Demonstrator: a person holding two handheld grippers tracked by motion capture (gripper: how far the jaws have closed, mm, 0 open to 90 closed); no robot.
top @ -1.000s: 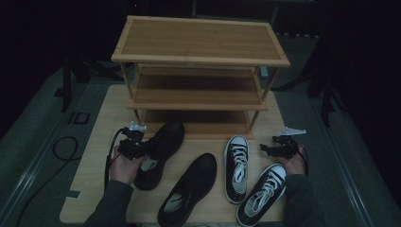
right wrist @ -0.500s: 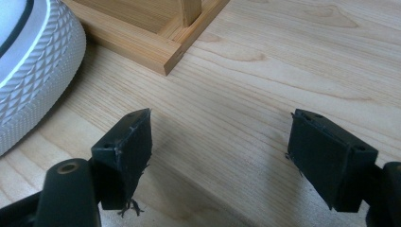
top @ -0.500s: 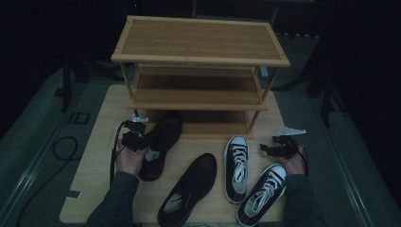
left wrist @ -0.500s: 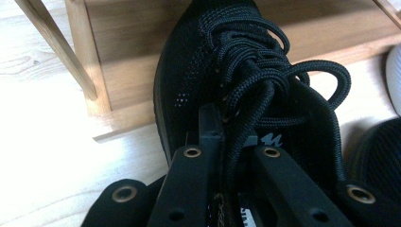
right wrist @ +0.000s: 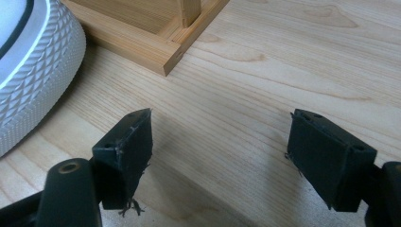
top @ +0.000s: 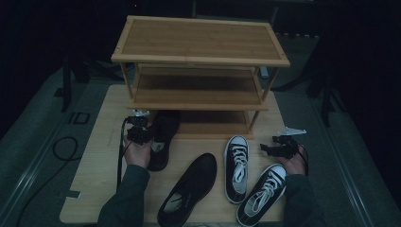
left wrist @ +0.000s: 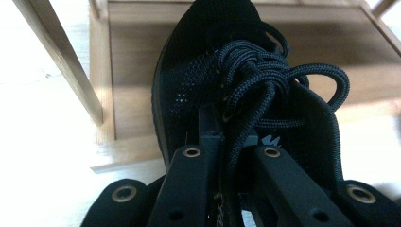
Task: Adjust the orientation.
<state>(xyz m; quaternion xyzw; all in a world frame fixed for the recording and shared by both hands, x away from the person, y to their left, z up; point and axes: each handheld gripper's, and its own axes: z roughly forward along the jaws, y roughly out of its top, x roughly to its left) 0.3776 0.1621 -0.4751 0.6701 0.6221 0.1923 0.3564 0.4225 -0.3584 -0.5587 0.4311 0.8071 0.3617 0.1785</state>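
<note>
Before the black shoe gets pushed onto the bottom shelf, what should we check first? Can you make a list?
1. Left hand-held gripper clamped on the black mesh lace-up shoe: ok, its jaws pinch the tongue and laces.
2. Shoe's toe pointing at the bottom shelf of the three-tier bamboo shoe rack: ok.
3. Free space on that bottom shelf ahead of the toe: ok as far as seen.
4. Shoe clear of the rack's front left leg: ok, a gap shows.
5. Right hand-held gripper out of the way: ok, open over the light wooden tabletop.
6. Heel lifted off the tabletop: cannot tell.
</note>
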